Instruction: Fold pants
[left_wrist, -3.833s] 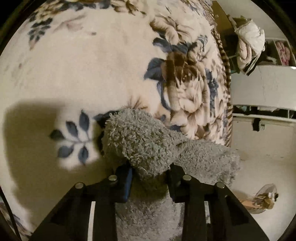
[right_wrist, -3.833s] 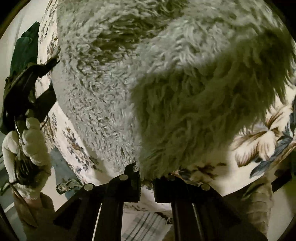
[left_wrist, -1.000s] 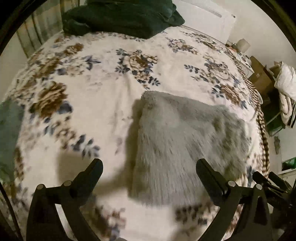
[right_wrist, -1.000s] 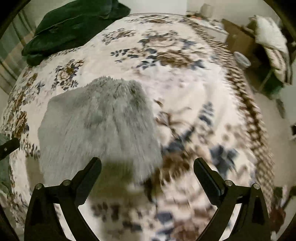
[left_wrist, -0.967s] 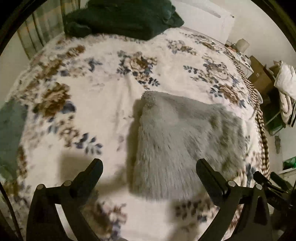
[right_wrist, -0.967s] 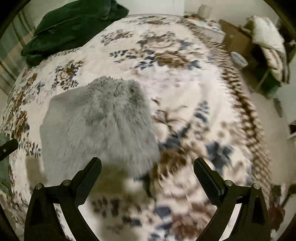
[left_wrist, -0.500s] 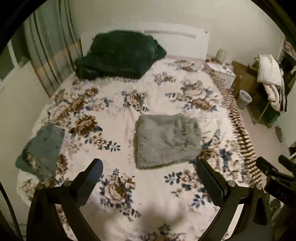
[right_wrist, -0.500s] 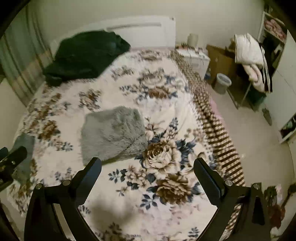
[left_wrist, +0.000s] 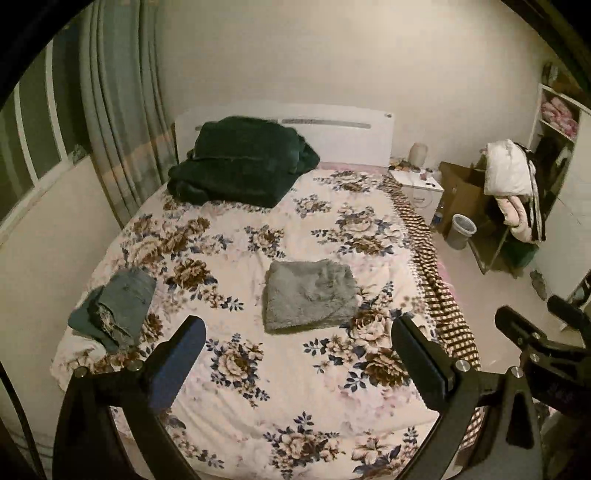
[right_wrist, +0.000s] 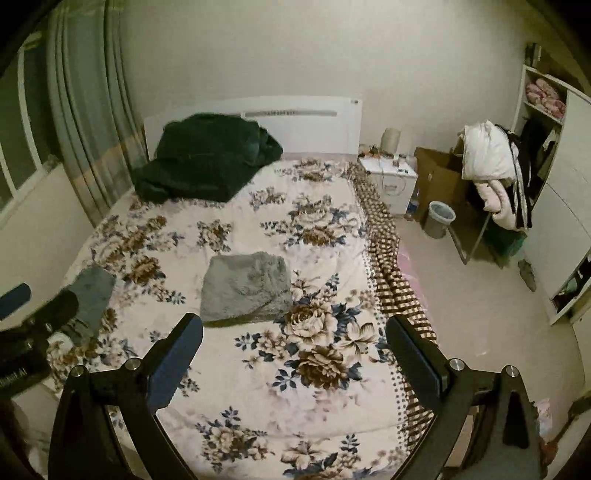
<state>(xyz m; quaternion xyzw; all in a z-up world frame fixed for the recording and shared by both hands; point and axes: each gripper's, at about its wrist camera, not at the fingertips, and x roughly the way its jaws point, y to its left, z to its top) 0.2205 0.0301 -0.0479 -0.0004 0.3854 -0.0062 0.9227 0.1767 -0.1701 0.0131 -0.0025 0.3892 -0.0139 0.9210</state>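
The grey fluffy pants lie folded into a flat rectangle in the middle of the floral bed. They also show in the right wrist view. My left gripper is open and empty, held high and well back from the pants. My right gripper is open and empty too, at a similar height. The right gripper's body shows at the right edge of the left wrist view, and the left gripper's body shows at the left edge of the right wrist view.
Folded blue-grey jeans lie at the bed's left edge. A dark green blanket is heaped by the headboard. A nightstand, a bin, a cardboard box and a chair with clothes stand right of the bed.
Both grippers let go of the pants, opened wide and pulled up and back from the bed. The folded pants stay where they were laid.
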